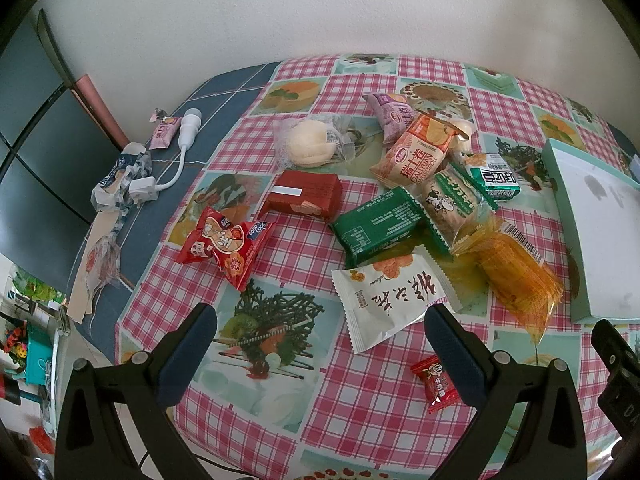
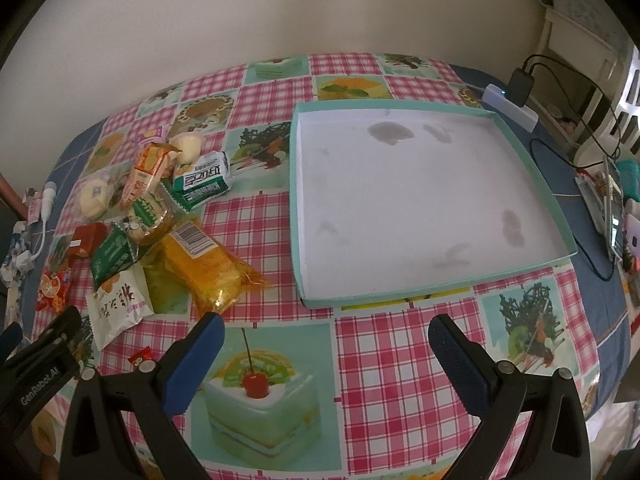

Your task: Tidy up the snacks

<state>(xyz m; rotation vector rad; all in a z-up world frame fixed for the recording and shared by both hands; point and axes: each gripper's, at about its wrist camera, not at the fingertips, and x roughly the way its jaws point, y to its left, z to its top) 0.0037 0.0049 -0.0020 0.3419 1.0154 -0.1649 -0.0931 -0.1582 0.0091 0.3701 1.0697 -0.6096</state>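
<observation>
Both grippers — left (image 1: 320, 332), right (image 2: 326, 340) — wide open and empty; white packet (image 1: 390, 300) near, at one o'clock of left fingers, long axis slanting toward two — tray (image 2: 420, 200) bare, at twelve of right.

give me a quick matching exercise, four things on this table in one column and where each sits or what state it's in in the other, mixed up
1. shallow teal cardboard box
2. small red candy wrapper
3. clear orange cake packet
4. left tongs

a. nearest the box, edge of the pile
b. open, holding nothing
c. empty, stained white floor
d. alone, beside a blue pad

Pairs: 1-c, 2-d, 3-a, 4-b
</observation>
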